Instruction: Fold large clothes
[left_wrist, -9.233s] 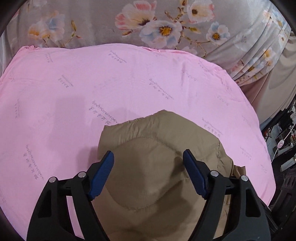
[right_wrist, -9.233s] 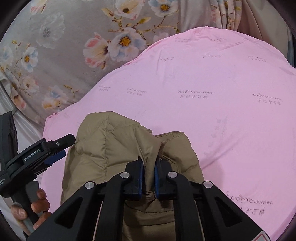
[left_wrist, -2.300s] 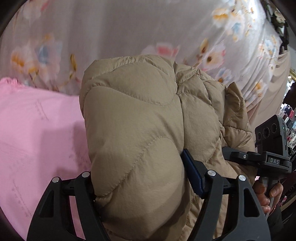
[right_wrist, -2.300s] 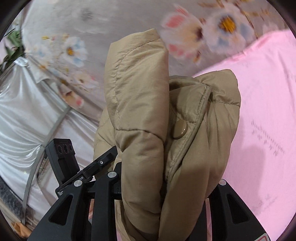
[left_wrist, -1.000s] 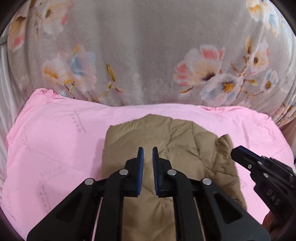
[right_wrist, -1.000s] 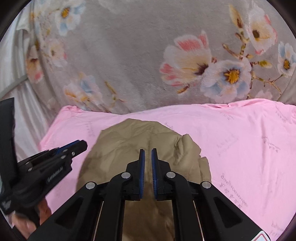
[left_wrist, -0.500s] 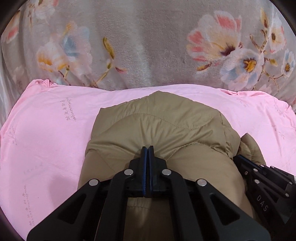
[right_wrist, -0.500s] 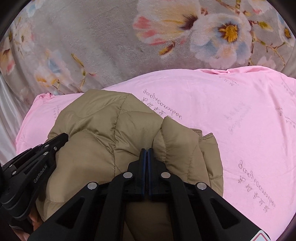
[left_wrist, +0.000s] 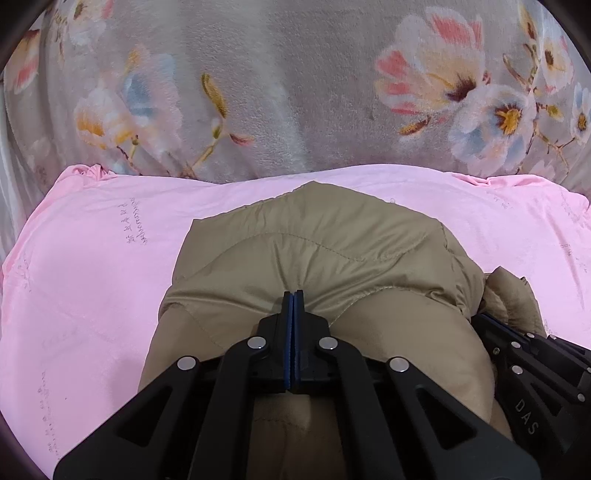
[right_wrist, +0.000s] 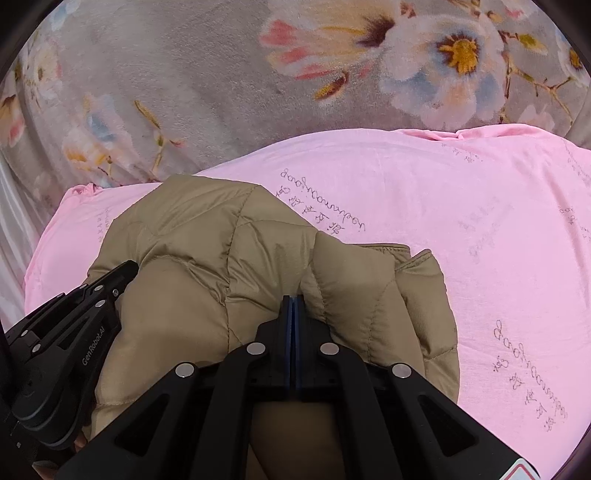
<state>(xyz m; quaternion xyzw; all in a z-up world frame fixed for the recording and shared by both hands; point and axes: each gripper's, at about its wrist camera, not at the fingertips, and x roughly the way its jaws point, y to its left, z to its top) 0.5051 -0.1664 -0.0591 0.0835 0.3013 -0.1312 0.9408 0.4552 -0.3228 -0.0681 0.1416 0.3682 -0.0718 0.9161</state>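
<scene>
Jacket (left_wrist: 317, 251): tan quilted puffer, sat bunched in a thick bundle on pink sheet (left_wrist: 85, 266), nr the far edge by floral blanket (left_wrist: 295, 92). Flap w/ collar or placket stuck out on its R side, loose.
Surface: could be bed or padded table, couldn't tell which; sheet looked soft.
L tongs (left_wrist: 293, 295): pads were pressed together w/ no gap visible, tips buried in a crease of the top quilt panel. Fabric puckered toward the tips, so prob pinching a thin fold, but pics didn't show cloth betw the pads for sure.
R tongs (right_wrist: 293, 299): same, pads met flat, tips sat in the seam betw two puffy panels. Couldn't confirm a true grip.
Spacing: both tongs were close side by side on the bundle; L tool's body showed in R wrist view, just beside the jacket's L flank.
Risk 1: if only the outer shell was pinched, a lift would likely peel one layer up & the bundle would open, undoing the fold.
Risk 2: slick shell + shallow bite → fabric could slip out mid-move.
Risk 3: trapped air in the down would prob make it spring back once let go.
Risk 4: loose R flap could drag or flop out.
Risk 5: bundle sat nr sheet's far edge, a push fwd might shove it against the blanket.
</scene>
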